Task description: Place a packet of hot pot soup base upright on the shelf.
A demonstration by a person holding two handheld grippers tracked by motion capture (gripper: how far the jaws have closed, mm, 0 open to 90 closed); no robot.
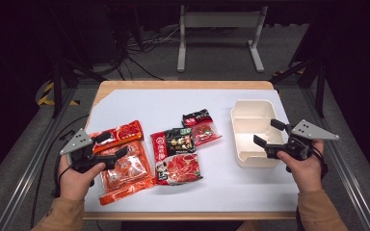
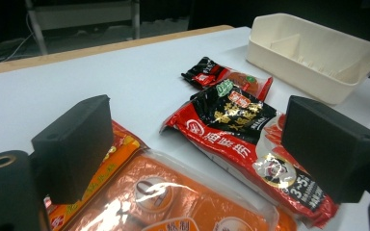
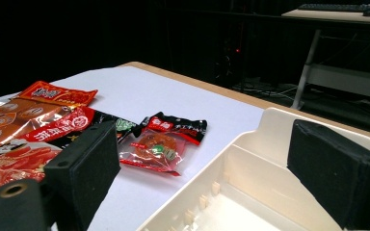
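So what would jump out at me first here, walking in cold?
Probably the three shiny red and orange food packets: the big orange packet at the left, the red-and-black packet mid-table, and the small packet behind it. To the right stands a cream divided tray. The left claw hovers open over the orange packet; the right claw is open above the tray.

The large orange packet (image 1: 124,163) lies flat at the table's left, glossy, with a clear window showing its contents (label print too small to read), its right edge just beside a red-and-black packet. The cream plastic tray (image 1: 241,124) sits upright at the right, open-topped and split by a divider into compartments.
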